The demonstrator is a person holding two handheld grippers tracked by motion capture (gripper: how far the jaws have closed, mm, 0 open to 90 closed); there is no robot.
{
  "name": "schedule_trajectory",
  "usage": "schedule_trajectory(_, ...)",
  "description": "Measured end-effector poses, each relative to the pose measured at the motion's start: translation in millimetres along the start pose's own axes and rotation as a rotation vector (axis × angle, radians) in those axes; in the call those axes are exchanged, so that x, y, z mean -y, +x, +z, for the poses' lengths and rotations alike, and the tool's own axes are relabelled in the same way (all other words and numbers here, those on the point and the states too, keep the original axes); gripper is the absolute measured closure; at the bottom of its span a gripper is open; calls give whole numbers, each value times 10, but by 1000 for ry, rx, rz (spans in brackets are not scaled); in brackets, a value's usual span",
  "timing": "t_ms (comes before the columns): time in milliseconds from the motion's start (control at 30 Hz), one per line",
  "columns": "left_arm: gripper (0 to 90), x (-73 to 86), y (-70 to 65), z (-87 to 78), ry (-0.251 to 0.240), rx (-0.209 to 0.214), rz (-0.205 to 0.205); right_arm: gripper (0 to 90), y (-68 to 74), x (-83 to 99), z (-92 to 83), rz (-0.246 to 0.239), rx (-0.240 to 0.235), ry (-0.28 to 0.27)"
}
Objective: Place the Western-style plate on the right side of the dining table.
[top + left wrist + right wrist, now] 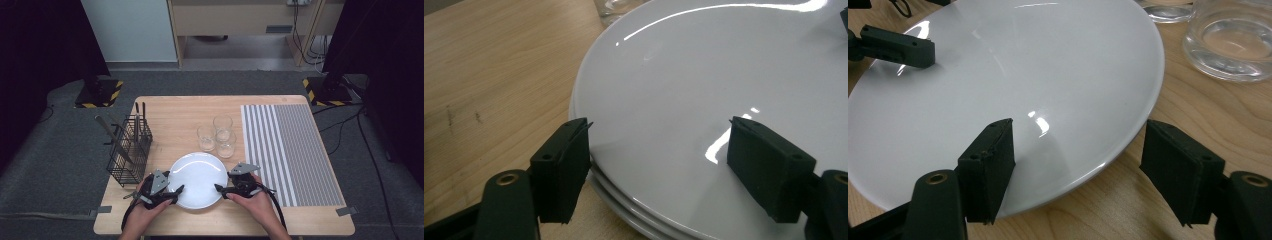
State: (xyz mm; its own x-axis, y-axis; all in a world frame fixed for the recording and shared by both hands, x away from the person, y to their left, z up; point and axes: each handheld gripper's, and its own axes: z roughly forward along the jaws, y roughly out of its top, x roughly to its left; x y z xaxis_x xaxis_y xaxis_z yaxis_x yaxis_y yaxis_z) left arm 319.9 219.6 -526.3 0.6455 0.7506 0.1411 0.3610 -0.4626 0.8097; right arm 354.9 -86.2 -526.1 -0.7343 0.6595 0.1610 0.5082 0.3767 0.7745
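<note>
A white plate (197,172) lies on the wooden table (175,112), near its front edge. In the left gripper view the plate (704,65) tops a small stack, with more rims showing beneath it. My left gripper (176,194) (659,145) is open at the plate's left rim, one jaw over the plate and the other beside the rim. At the right rim, my right gripper (220,191) (1078,145) is open too, straddling the edge of the plate (1013,65). Neither gripper's pads press on the plate.
Three clear glasses (223,122) (206,138) (226,143) stand just behind the plate; one glass (1238,45) is close to the right rim. A black wire cutlery basket (129,150) with utensils sits at the left. A striped mat (290,150) covers the right side.
</note>
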Motion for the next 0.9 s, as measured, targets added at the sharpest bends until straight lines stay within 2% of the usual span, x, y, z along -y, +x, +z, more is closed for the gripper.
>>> schedule_trajectory(500, 251, -6, -30, -1, -3, 14, 3, 321, -21, -5, -31, 5, -7, 4)
schedule_trajectory(667, 252, -10, -42, -5, 0, 19, 7, 311, -38, -4, -75, 11, -37, 27)
schedule_trajectory(700, 252, -15, -46, -13, 5, 19, 20, 310, -51, 3, -93, 5, -53, 31)
schedule_trajectory(767, 252, -15, -50, -12, 3, 19, 19, 316, -54, 8, -100, 8, -70, 31)
schedule_trajectory(900, 251, -16, -54, -7, 1, 19, 14, 324, -37, -4, -105, 4, -61, 39)
